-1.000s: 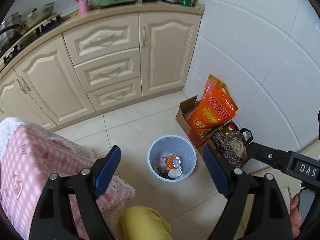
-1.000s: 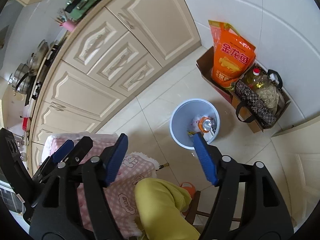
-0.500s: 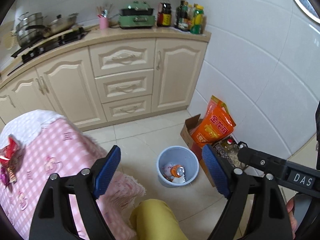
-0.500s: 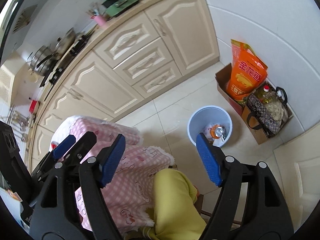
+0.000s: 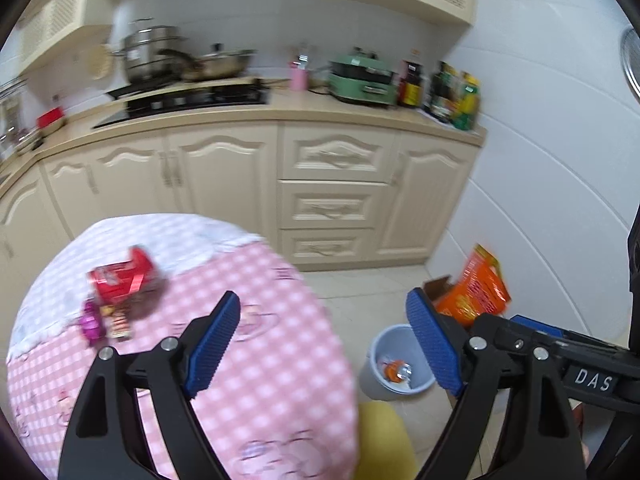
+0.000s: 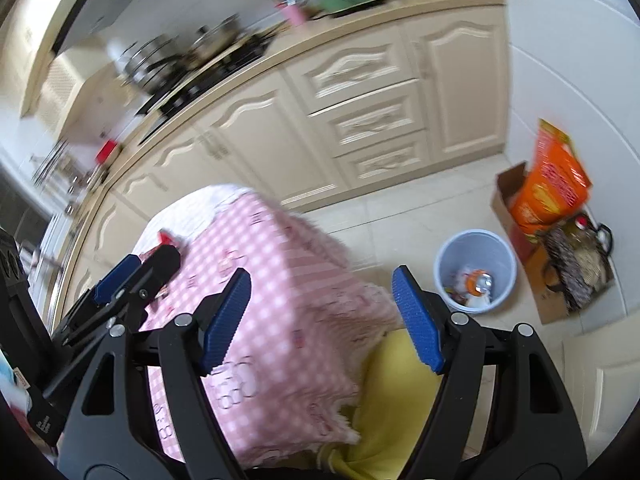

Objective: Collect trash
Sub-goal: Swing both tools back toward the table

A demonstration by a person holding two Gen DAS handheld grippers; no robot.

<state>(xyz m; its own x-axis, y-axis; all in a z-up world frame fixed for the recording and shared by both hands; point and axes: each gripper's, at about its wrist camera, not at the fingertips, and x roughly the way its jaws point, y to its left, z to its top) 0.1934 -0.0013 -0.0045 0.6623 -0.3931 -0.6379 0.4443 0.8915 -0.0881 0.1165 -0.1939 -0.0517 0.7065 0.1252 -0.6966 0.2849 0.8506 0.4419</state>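
Item: both grippers, now turned away from the bin and toward the surface. A second ago both wrist views looked almost straight down into the pale blue bin (image 5: 400, 360); the left view now takes in the pink checked surface (image 5: 260, 360) with the kitchen cabinets behind, and the bin sits low at the right on the floor. Bin contents: an orange can (image 6: 478, 282) and pale scraps, already dropped. Left gripper (image 5: 324, 340): jaws wide, nothing between them. Right gripper (image 6: 322, 314): jaws wide, a little wider than a second ago, nothing between them, hanging over the near edge of the surface beside the person's yellow-clad knee. Remaining trash: a red packet (image 5: 124, 280) with a purple wrapper (image 5: 91, 322) and a small dark wrapper lying against it, at the far left of the surface, apart from both grippers. Reading: one delivery looks finished and the next pickup is starting; the red packet cluster is the likely target, nearer the left gripper.
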